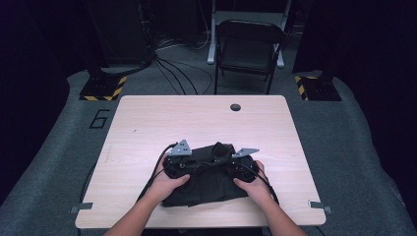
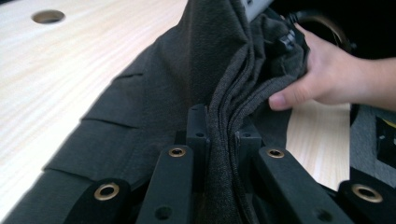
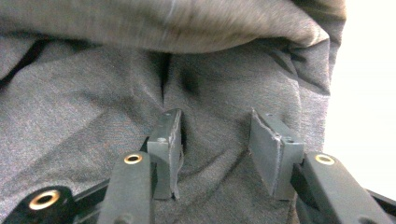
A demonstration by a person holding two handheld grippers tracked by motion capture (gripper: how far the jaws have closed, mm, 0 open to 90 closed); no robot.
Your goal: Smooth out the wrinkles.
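A dark grey cloth [image 1: 206,179] lies bunched on the near middle of the light wooden table [image 1: 196,118]. My left gripper [image 1: 193,164] sits at the cloth's left side. In the left gripper view it [image 2: 222,133] is shut on several stacked folds of the cloth [image 2: 154,93], which rise between the pads. My right gripper [image 1: 227,166] rests on the cloth's right side. In the right gripper view its jaws [image 3: 215,140] stand apart over the cloth [image 3: 93,93], and a soft wrinkle lies between them with the pads off it.
A round cable hole [image 1: 235,107] marks the table's far edge. Behind the table stands a black folding chair [image 1: 248,49], with cables on the floor beside it. In the left gripper view the person's other hand [image 2: 327,77] presses against the cloth.
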